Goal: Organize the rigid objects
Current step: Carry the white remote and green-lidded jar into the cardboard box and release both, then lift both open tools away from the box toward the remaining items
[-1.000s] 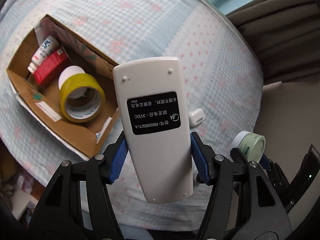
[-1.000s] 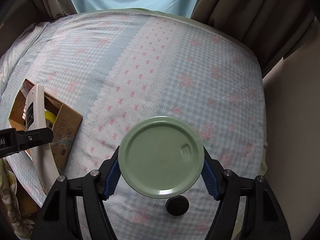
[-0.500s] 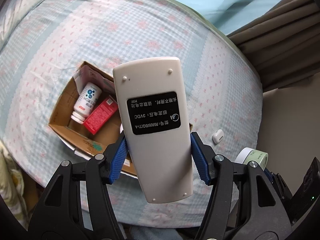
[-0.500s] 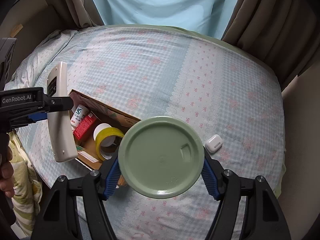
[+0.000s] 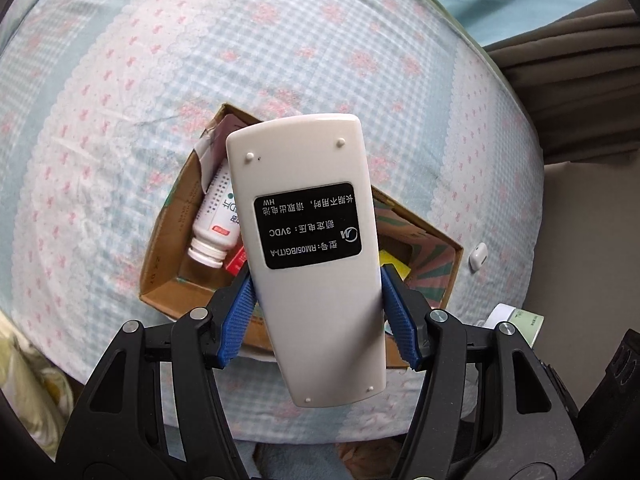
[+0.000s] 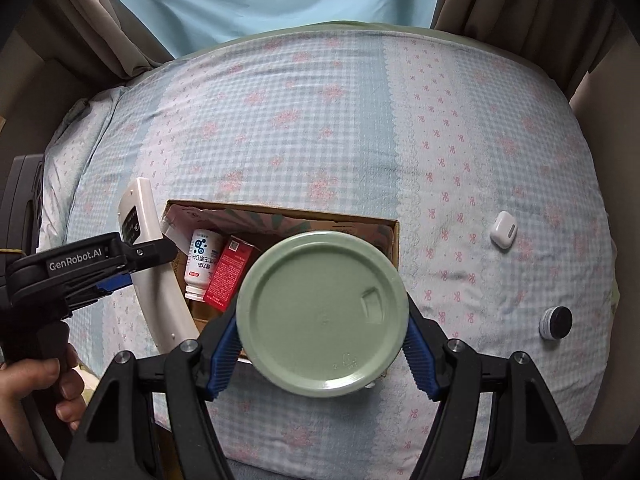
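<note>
My left gripper (image 5: pixel 316 320) is shut on a white remote control (image 5: pixel 308 248), label side facing the camera, held above the open cardboard box (image 5: pixel 160 256). It also shows in the right wrist view (image 6: pixel 156 280). My right gripper (image 6: pixel 322 344) is shut on a round green jar (image 6: pixel 322 314), bottom toward the camera, above the box (image 6: pixel 280 214). The box holds a white pill bottle (image 6: pixel 202 260), a red carton (image 6: pixel 226 276) and yellow tape (image 5: pixel 394 266), mostly hidden.
A white earbud case (image 6: pixel 503 231) and a small black-lidded pot (image 6: pixel 555 322) lie on the checked bedspread right of the box. Brown curtains (image 6: pixel 520 4) hang behind the bed. The bed's near edge is just below both grippers.
Both grippers have lifted and drawn back over the box, so the box now sits centred under them. The remote and the green jar stay clamped.
</note>
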The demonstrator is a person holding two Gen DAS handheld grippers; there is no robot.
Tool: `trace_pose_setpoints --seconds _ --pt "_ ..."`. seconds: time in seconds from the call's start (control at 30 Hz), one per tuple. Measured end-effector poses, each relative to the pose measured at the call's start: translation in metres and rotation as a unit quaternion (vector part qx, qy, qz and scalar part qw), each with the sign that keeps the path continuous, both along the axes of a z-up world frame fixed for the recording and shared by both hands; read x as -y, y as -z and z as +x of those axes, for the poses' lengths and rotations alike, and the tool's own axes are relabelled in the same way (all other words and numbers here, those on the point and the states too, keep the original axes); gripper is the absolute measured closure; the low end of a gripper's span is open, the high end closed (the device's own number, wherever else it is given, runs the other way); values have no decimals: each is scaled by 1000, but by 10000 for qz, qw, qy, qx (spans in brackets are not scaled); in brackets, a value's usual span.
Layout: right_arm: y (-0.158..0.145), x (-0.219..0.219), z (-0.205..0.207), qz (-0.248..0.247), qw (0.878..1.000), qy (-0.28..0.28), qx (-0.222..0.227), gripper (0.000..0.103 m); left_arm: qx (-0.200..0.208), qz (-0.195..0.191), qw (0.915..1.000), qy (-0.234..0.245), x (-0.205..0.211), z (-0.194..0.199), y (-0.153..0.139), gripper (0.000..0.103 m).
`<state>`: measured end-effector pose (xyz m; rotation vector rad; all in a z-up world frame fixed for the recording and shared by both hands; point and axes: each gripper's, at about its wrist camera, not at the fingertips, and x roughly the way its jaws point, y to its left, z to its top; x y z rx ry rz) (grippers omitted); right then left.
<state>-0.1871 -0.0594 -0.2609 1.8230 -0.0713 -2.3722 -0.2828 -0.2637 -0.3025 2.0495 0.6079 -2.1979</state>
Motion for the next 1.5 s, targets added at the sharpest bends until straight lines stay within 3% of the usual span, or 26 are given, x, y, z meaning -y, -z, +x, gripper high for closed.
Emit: trace_pose_setpoints --seconds 0.4,0.63,0.8,0.83,0.87,0.9,0.93,1.07,1.23,1.5 --pt "80 6 -8 65 9987 49 500 36 559 42 9984 21 9 -12 77 46" --pt "109 3 1 201 9980 -120 583 36 618 136 9980 -58 8 -13 94 46" --pt "108 9 1 513 9975 -286 405 36 710 114 9973 -167 6 -16 97 45" --pt "109 12 0 637 9965 -345 415 36 776 116 9967 -220 7 -17 97 35" --pt "111 13 -2 706 9954 -417 486 34 814 168 9962 -252 8 -18 96 11" --pt "111 14 -2 660 9954 -497 479 13 854 177 9959 -247 8 -18 94 0" --pt "108 14 -2 540 9961 -565 416 0 855 124 9960 -205 7 -18 91 0" --pt "91 12 1 471 9967 -648 101 0 771 -82 9968 201 5 -18 74 0" --pt "85 8 10 430 9978 -499 98 0 556 -275 9971 449 10 -14 55 0" --pt "77 9 15 547 9973 -473 124 0 378 -289 9978 466 17 -3 37 0"
